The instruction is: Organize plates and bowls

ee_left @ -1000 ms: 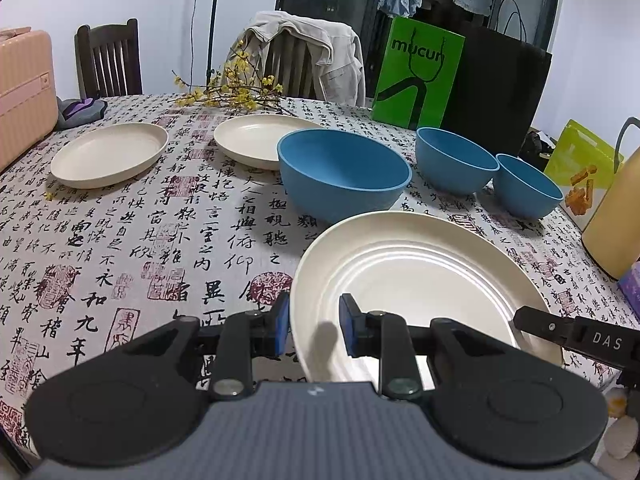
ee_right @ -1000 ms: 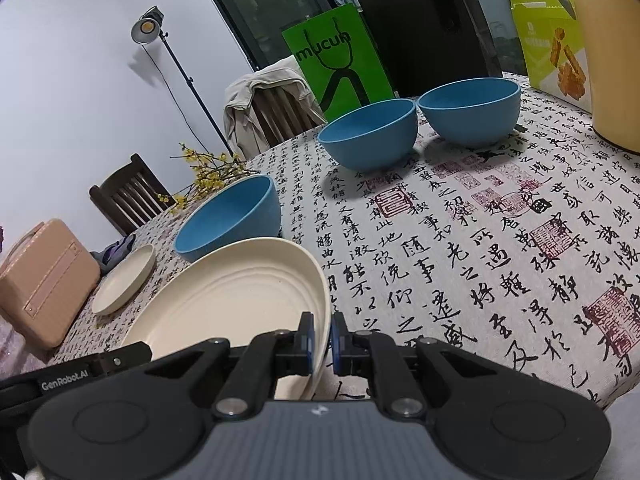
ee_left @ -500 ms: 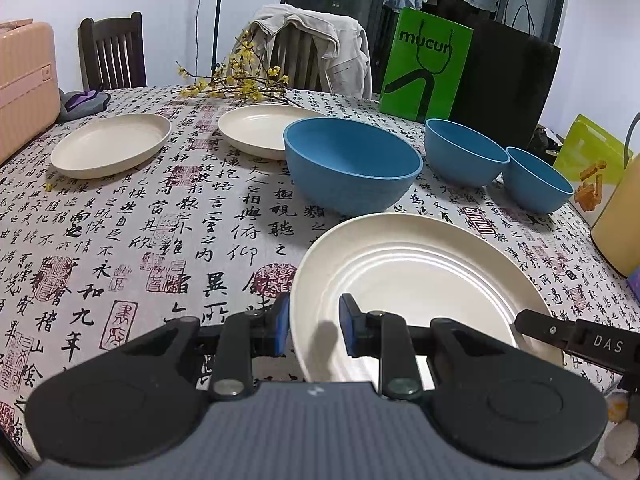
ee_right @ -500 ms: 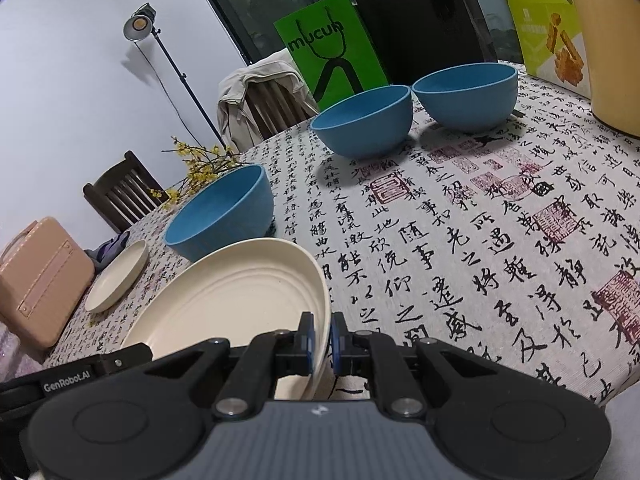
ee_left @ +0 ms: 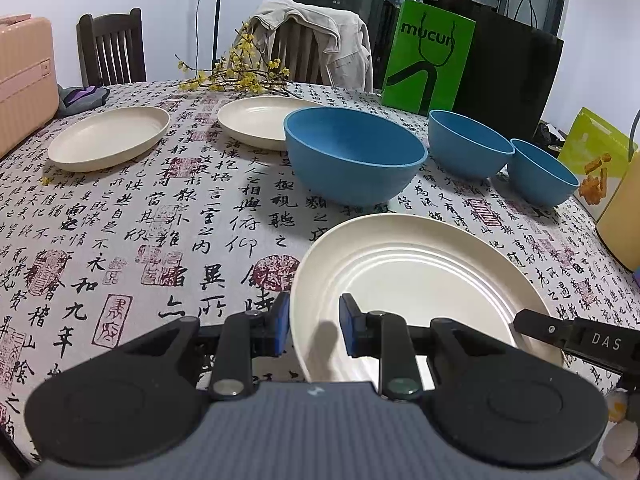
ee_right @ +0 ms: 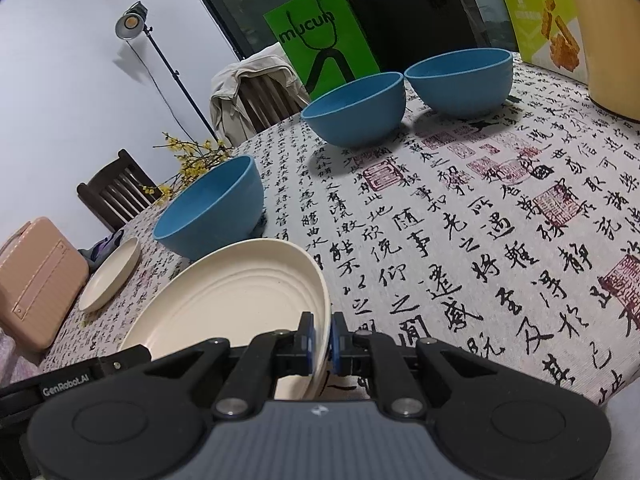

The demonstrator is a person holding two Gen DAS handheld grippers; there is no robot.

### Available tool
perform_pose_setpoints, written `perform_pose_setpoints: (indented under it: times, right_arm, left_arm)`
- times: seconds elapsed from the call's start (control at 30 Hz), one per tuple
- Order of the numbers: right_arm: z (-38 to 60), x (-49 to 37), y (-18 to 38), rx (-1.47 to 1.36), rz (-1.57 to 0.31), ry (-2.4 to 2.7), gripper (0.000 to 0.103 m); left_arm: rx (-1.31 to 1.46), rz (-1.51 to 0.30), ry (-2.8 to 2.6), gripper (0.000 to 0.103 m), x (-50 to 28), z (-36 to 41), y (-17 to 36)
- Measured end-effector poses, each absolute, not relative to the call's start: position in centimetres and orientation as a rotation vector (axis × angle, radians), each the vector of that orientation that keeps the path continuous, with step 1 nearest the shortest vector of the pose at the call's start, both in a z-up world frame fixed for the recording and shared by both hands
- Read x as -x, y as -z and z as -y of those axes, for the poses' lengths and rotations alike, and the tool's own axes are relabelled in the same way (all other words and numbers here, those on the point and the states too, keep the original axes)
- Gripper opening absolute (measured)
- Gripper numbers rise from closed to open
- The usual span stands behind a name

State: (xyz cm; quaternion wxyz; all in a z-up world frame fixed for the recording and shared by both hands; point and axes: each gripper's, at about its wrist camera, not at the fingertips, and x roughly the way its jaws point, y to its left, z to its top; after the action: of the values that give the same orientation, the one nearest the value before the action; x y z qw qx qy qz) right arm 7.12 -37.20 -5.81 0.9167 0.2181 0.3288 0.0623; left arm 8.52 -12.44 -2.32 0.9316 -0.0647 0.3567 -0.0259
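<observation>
Three round cream plates sit on the calligraphy-print tablecloth (ee_left: 132,216): one large ridged plate (ee_left: 420,276) nearest, one smaller plate (ee_left: 108,136) far left, another plate (ee_left: 256,118) far centre. Three matte blue bowls stand in a row: large (ee_left: 352,156), medium (ee_left: 468,142), small (ee_left: 540,172) at the right. Two dark wooden chairs (ee_left: 110,46) stand beyond the table.

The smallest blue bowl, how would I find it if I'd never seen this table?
Start at the table with the black writing on its cloth. Three blue bowls stand in a row near the green bag. The smallest bowl is the end one, farthest from the cream plates and next to the yellow jug.
</observation>
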Motion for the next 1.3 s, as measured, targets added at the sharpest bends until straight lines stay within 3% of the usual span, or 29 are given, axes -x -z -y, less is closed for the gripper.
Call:
perform_pose_setpoints:
  times: [1.3]
  right_arm:
    - [37.1,-7.8,7.2,-0.437,-0.676,-0.119,0.009]
  left_arm:
    - [0.133,-0.742,0.028,0.025,-9.3,12.6,4.3]
